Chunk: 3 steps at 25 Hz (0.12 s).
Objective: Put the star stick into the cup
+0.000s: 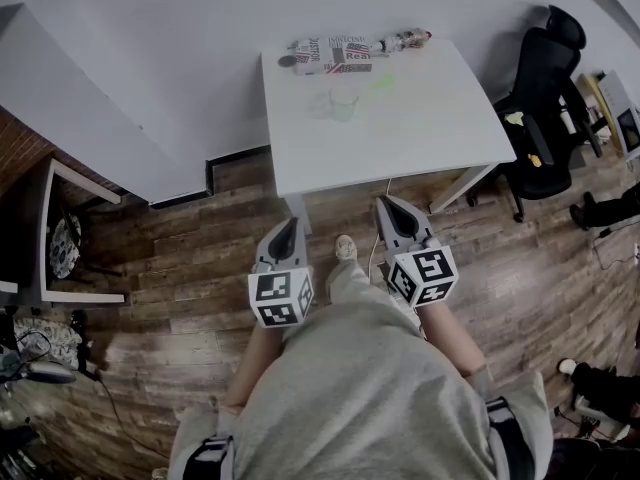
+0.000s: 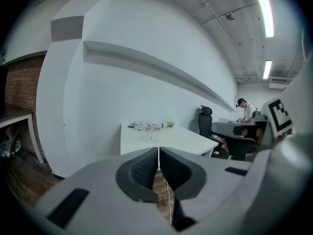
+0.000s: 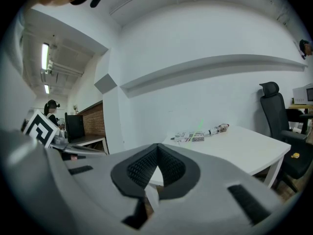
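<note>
A clear cup (image 1: pixel 343 103) stands on the far part of the white table (image 1: pixel 400 138). The thin green star stick (image 1: pixel 383 82) lies just right of it. In the left gripper view the green stick (image 2: pixel 172 119) shows faintly at the table's back; in the right gripper view the stick (image 3: pixel 200 125) rises near the printed packs. My left gripper (image 1: pixel 290 225) and right gripper (image 1: pixel 385 204) hang over the wooden floor, short of the table's near edge. Both are shut on nothing, jaws touching at the tips.
Printed packs (image 1: pixel 333 55) and a lying bottle (image 1: pixel 405 40) sit along the table's back edge by the wall. A black office chair (image 1: pixel 545 78) stands to the right, with a low shelf unit (image 1: pixel 70 238) at the left. A person sits at a far desk (image 2: pixel 243 112).
</note>
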### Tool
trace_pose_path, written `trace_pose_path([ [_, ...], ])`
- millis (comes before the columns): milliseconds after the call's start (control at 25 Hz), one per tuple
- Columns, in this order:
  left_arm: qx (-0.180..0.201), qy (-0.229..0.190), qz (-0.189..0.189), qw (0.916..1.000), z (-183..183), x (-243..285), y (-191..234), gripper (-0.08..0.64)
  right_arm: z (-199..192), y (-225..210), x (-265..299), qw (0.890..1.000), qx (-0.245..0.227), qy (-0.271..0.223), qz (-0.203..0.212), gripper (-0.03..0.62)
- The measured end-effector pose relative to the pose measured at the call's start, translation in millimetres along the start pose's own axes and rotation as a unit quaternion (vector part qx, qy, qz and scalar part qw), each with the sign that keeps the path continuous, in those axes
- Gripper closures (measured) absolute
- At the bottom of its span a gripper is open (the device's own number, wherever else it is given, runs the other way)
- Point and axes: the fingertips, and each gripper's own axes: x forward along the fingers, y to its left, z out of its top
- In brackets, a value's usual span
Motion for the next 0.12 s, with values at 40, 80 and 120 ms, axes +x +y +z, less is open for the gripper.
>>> trace_pose_path([
  [40,0.000,0.000,0.000,1.0000,-0.2,1.2,0.0,0.551,0.0,-0.6,1.0,1.000,0.001,0.000,0.000,0.595],
  [80,-0.001,0.001,0.000,1.0000,-0.4,2.3,-0.1,0.551,0.0,-1.2,1.9,1.000,0.001,0.000,0.000,0.595],
  [120,-0.001,0.001,0.000,1.0000,-0.7,3.4,-0.3,0.551,-0.1,-1.9,2.7,1.000,0.002,0.000,0.001,0.595],
])
